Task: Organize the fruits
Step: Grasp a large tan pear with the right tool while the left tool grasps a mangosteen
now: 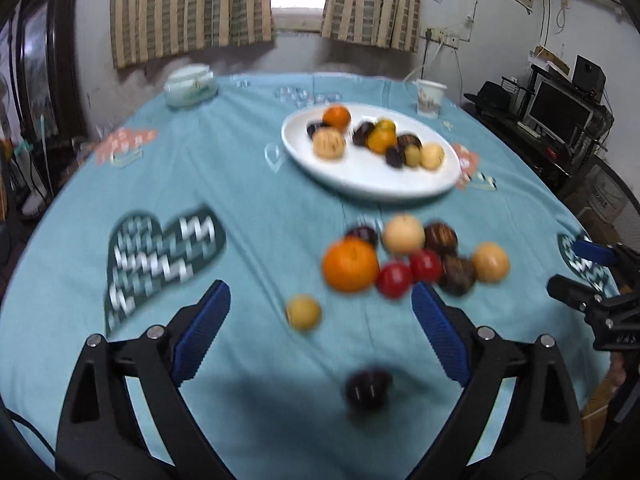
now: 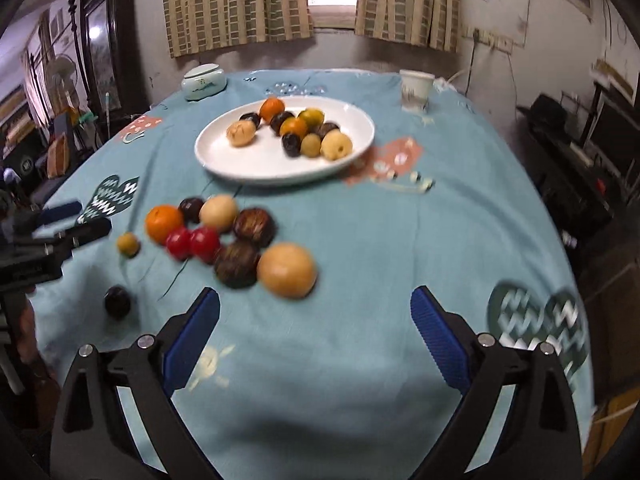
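Loose fruit pile (image 1: 416,260) on cloth, near side of plate (image 1: 372,184) — directly ahead of left gripper (image 1: 320,304), ahead-left of right gripper (image 2: 316,308); both wide open, empty. Left nearer.

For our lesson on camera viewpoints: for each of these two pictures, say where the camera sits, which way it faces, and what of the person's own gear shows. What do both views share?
Left wrist: sits on the left hand-held gripper, faces forward and down at the table; its own open fingers show, the right hand-held gripper at the right edge.
Right wrist: sits on the right hand-held gripper, facing likewise; open fingers show, the left one at the left edge.
Shared: plate, loose fruit, cup, curtains.
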Motion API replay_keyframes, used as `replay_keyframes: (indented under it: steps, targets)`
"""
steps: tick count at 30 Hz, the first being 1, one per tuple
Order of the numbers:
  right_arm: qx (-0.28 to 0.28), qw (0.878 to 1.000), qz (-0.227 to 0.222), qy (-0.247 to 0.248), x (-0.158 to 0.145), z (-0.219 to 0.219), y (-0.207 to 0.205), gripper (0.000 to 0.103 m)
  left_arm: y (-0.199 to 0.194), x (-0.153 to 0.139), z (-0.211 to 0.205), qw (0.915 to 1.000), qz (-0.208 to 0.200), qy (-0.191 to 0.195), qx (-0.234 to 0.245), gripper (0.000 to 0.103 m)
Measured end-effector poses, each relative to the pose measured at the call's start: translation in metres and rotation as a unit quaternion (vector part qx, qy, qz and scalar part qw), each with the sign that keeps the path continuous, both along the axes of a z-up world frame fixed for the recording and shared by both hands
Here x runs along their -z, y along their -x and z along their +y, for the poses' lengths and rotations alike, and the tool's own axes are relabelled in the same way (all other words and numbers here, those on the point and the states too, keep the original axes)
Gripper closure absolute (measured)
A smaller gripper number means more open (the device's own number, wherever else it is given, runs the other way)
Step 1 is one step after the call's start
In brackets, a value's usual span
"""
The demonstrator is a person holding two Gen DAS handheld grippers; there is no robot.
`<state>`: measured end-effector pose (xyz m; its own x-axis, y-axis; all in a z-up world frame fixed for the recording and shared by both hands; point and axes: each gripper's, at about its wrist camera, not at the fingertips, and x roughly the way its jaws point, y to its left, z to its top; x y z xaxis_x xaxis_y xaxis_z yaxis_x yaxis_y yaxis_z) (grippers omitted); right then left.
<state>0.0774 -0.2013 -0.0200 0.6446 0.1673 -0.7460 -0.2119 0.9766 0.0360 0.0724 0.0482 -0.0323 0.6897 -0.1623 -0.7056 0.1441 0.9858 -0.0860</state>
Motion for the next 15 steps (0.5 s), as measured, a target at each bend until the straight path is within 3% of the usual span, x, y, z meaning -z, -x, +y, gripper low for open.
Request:
replay_keyframes:
  steps: [10,12,14,15]
  targets:
    - [-0.027,1.000,0.011,0.004,0.019,0.006,-0.012,0.007,0.025,0.007,0.002,0.9999,0.003,-0.016,0.000,0.009]
    - [-0.041,0.999,0.013,-0.001,0.023,0.006,-0.018,0.015,0.026,0.009,0.003,0.9998,0.006,-0.019,-0.002,0.009]
    - [-0.053,0.998,0.020,0.001,0.027,0.009,-0.027,0.041,0.026,0.009,0.005,0.9998,0.009,-0.018,-0.004,0.009]
    - [-0.060,0.998,0.029,0.003,0.031,0.010,-0.035,0.045,0.026,0.010,0.006,0.9998,0.011,-0.018,-0.006,0.009]
